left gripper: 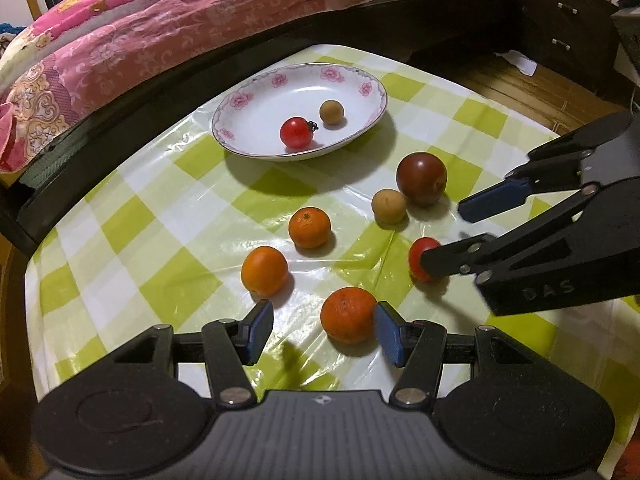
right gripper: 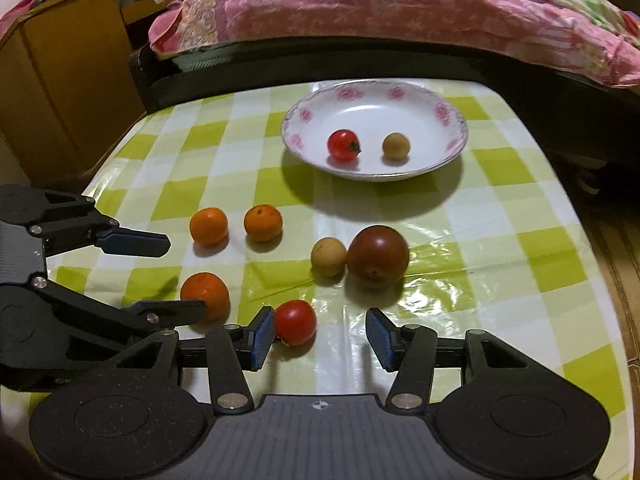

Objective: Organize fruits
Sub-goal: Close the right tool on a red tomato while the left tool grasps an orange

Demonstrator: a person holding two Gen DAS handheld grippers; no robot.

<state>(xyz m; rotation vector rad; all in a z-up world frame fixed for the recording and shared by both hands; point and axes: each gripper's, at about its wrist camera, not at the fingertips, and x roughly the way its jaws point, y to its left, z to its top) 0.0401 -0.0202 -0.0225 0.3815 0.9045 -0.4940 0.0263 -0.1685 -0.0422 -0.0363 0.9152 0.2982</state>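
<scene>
Right gripper (right gripper: 320, 334) fingers apart, red tomato (right gripper: 295, 322) beside left pad; plate (right gripper: 448, 120) beyond holds two fruits.

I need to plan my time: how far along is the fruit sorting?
Early. The plate holds one cherry tomato and one tan fruit. Nothing is gripped: left gripper flanks an orange, right gripper a red tomato. Six fruits remain on the tablecloth.

Red tomato (left gripper: 420, 256) half hidden behind right gripper's (left gripper: 444, 236) lower finger in left wrist view. Near orange (right gripper: 206, 294) partly covered by left gripper's (right gripper: 182, 274) finger in right wrist view. Bed quilt (left gripper: 160, 40) cut off by the top edge. Dresser (left gripper: 568, 24) dim, cropped at the corner. Both grippers' bases cut by bottom edges.
</scene>
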